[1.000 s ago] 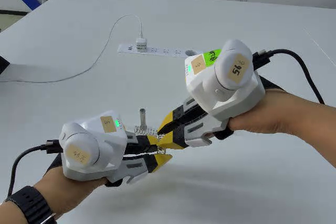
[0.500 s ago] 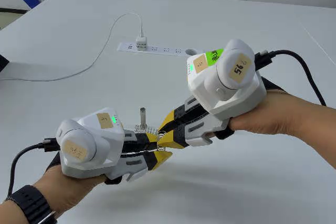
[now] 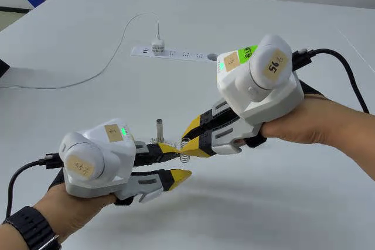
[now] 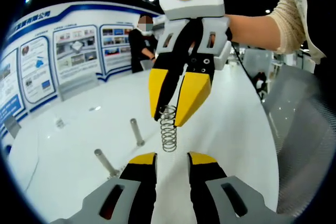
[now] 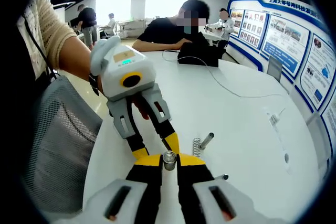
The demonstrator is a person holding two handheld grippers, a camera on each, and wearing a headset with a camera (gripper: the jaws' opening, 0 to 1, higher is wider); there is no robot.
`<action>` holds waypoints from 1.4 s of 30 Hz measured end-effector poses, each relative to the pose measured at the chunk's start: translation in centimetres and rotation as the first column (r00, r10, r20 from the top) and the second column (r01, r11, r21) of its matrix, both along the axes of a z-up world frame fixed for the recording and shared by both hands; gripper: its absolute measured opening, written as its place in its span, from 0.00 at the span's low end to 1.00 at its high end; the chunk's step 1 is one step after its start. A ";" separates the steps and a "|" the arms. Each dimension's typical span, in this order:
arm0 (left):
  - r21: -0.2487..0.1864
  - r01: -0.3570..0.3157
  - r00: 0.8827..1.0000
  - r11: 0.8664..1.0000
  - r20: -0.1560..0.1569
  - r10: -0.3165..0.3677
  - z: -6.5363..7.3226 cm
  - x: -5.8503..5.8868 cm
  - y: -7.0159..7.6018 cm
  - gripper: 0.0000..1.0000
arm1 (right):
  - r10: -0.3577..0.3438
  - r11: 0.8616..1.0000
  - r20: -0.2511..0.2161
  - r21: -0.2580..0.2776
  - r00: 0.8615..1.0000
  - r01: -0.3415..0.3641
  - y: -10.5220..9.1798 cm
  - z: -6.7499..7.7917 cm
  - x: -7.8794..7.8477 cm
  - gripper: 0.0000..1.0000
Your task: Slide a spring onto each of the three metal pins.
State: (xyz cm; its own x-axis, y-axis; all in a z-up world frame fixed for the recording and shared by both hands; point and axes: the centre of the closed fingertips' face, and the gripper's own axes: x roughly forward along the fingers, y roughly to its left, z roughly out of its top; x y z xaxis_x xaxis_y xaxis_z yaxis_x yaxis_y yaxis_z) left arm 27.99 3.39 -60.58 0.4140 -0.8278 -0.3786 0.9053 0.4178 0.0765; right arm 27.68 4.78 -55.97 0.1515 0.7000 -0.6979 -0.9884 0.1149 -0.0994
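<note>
Right white-and-yellow gripper (image 4: pixel 170 114) clamped on top end of small steel coil spring (image 4: pixel 168 129), held above white table (image 3: pixel 263 203); left gripper (image 4: pixel 172 157) jaws apart, just beside spring; upright grey metal pin (image 3: pixel 159 130) near

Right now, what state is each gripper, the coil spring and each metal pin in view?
Silver coil spring: hanging, on no pin.
Right yellow-tipped gripper: shut on the spring.
Left yellow-tipped gripper: open, empty.
Nearer grey metal pin: upright, bare.
Farther grey metal pin: upright, bare.
</note>
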 end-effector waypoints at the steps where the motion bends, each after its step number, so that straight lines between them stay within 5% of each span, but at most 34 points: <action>1: -0.001 -0.005 1.000 1.000 -0.002 0.005 0.0 0.0 0.1 0.25 | -0.002 1.000 0.001 0.001 1.000 0.002 -0.1 0.1 0.1 0.12; 22: -0.009 -0.123 0.991 0.992 -0.045 0.123 -0.6 0.9 3.2 0.50 | -0.133 0.991 0.052 0.038 0.990 0.132 -2.8 2.5 4.6 0.12; 34: -0.006 -0.173 0.983 0.985 -0.055 0.173 -0.8 1.3 4.5 0.59 | -0.253 0.967 0.066 0.037 0.965 0.251 -4.2 1.6 8.0 0.12; 42: -0.003 -0.188 0.980 0.982 -0.062 0.187 -1.0 1.5 4.8 0.62 | -0.283 0.959 0.046 0.037 0.958 0.282 -4.1 0.5 8.6 0.12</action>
